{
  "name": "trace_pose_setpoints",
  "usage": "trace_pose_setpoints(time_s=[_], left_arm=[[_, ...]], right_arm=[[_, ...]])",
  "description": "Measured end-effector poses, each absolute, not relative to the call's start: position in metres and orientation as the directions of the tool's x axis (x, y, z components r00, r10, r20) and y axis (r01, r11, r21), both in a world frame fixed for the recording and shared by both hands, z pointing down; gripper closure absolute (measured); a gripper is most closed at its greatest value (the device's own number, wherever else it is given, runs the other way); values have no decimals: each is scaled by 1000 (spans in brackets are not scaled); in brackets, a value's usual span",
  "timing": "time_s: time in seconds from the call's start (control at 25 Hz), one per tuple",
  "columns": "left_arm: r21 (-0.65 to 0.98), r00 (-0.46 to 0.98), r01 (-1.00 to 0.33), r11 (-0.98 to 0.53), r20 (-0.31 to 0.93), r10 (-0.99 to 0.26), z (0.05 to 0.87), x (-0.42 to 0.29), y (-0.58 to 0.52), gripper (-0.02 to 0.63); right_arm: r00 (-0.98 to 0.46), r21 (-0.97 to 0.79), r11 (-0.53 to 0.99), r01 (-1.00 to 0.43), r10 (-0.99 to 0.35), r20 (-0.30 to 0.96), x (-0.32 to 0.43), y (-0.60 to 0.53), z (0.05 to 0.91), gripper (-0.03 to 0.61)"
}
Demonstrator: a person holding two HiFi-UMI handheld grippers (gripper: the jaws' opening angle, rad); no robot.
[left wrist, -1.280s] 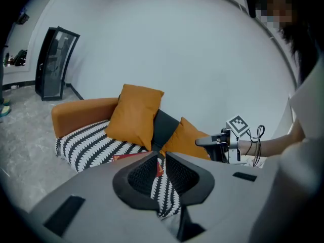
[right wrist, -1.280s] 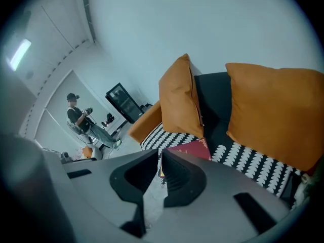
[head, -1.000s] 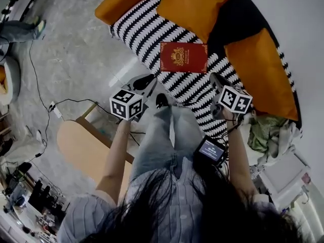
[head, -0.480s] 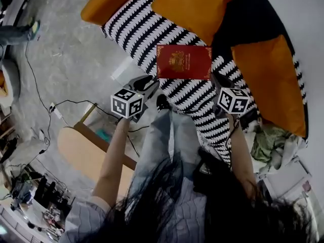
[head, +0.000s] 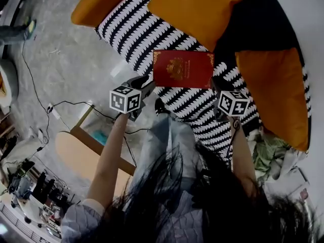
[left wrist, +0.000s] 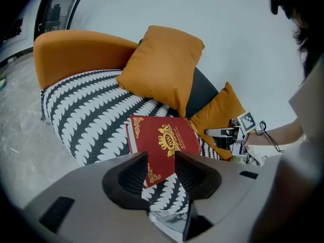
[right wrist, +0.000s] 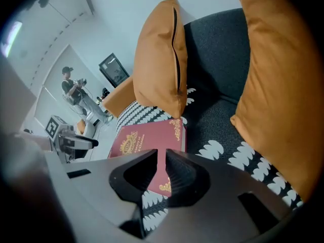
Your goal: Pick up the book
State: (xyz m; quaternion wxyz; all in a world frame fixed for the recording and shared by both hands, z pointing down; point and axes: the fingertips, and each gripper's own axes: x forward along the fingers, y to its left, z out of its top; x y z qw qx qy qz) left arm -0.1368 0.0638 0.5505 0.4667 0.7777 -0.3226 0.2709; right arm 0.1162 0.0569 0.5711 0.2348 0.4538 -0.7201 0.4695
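Approach step: jaws are opening on the left gripper (left wrist: 161, 167) and together on the right gripper (right wrist: 162, 172), both empty. Next, probably, one must straddle an edge of the book (head: 183, 69).

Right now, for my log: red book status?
Left gripper opening, empty; right gripper shut, empty. Red gold-crested book flat on striped seat, untouched. Nothing blocking.

This looks like a recording lab dressed up as a living room rather than a real home. A sofa (head: 131, 29) with a black-and-white patterned seat and orange cushions (head: 202, 6) stands on a bare grey floor (head: 66, 54). Cables (head: 71, 102) trail across that floor, and a bench (head: 35, 191) crowded with gear sits off to one side. The left gripper (left wrist: 161, 158) and right gripper (right wrist: 163, 158) carry square-marker cubes. Farther back another person (right wrist: 71, 87) stands near a dark screen (right wrist: 115, 71).
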Motion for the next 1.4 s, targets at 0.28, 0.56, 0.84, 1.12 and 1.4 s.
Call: trace_pose_setpoints(time_s=[0.28, 0.56, 0.84, 1.12, 1.4], left_arm=[[565, 640, -757, -327, 741, -201, 595, -129, 46, 436], [645, 682, -727, -233, 716, -145, 620, -112, 46, 318], [683, 703, -710, -170, 699, -129, 638, -124, 48, 272], [691, 717, -691, -214, 692, -82, 636, -98, 35, 256], [676, 695, -708, -206, 718, -32, 659, -100, 34, 259]], right_arm=[[-487, -472, 142, -870, -390, 781, 120, 53, 616, 391], [-564, -569, 99, -816, -357, 745, 119, 52, 637, 319], [-615, -620, 83, -780, -283, 736, 102, 59, 648, 290], [-657, -689, -15, -725, -283, 698, 106, 53, 645, 279], [-640, -675, -34, -737, -289, 712, 104, 54, 662, 265]])
